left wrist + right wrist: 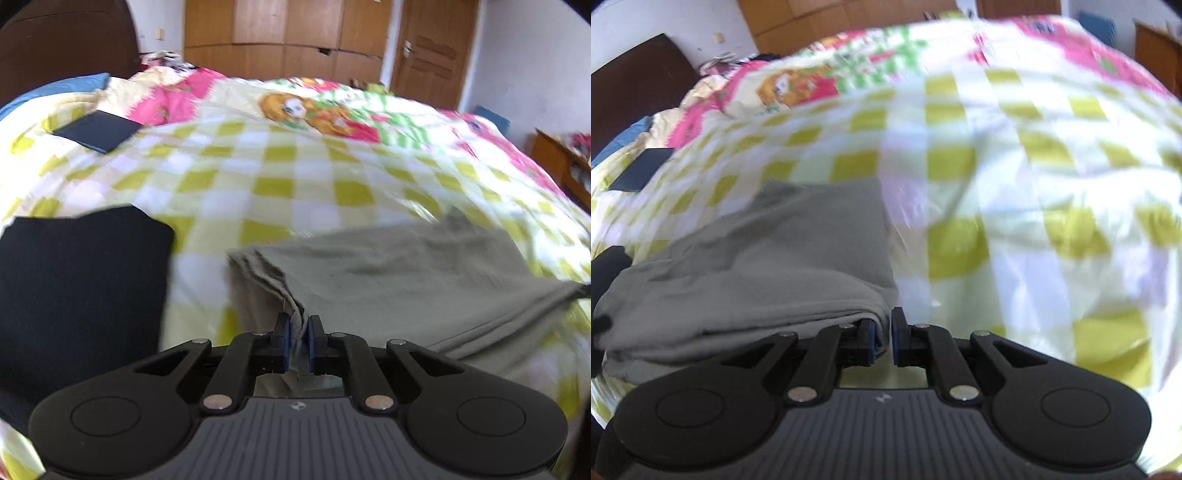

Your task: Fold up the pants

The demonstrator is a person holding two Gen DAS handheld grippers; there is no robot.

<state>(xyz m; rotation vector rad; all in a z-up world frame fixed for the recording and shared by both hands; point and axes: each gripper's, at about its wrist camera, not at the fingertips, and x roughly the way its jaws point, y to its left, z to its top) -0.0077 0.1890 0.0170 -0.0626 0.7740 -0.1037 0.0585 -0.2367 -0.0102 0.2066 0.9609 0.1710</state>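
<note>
Grey pants lie folded on the checked quilt, and their near left edge is bunched upward. My left gripper is shut on that bunched edge, with fabric pinched between the blue pads. In the right wrist view the same grey pants spread to the left. My right gripper sits at their near right corner, its jaws nearly together with a fold of grey cloth between the pads. The picture is blurred.
A folded black garment lies left of the grey pants. A smaller dark folded item rests farther back on the left. Behind the bed are a dark headboard, wooden wardrobes and a door. A wooden stand is at the right.
</note>
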